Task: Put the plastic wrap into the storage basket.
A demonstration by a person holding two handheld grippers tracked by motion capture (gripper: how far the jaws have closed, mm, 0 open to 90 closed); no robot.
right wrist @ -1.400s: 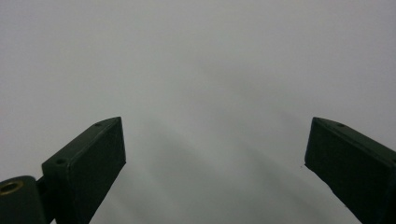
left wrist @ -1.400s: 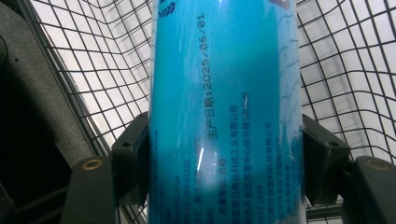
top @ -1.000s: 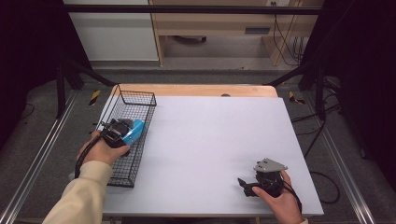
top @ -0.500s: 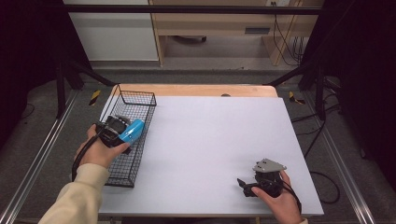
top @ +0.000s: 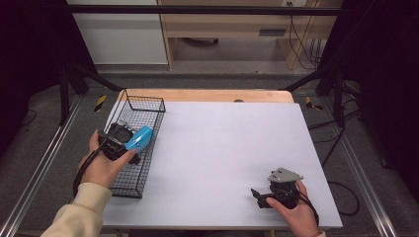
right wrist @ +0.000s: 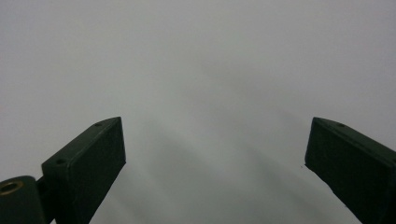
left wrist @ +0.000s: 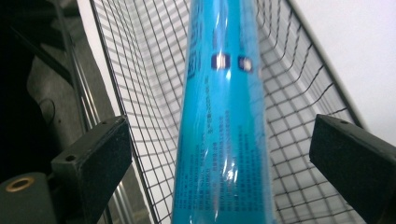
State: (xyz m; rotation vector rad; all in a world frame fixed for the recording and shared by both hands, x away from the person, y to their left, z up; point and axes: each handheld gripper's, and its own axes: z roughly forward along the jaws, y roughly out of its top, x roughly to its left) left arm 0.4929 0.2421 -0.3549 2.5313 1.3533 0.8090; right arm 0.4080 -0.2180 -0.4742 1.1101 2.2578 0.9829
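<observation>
Lying — one blue tube (left wrist: 222, 121), one basket (top: 129, 168).

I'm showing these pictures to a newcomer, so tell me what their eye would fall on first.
The bright blue tube stands out at once: it lies between the wide-open jaws of the left gripper, over the black wire basket at the table's left edge. Next comes the broad white tabletop, bare across its middle. The right gripper sits near its front right corner, jaws open on nothing.
</observation>
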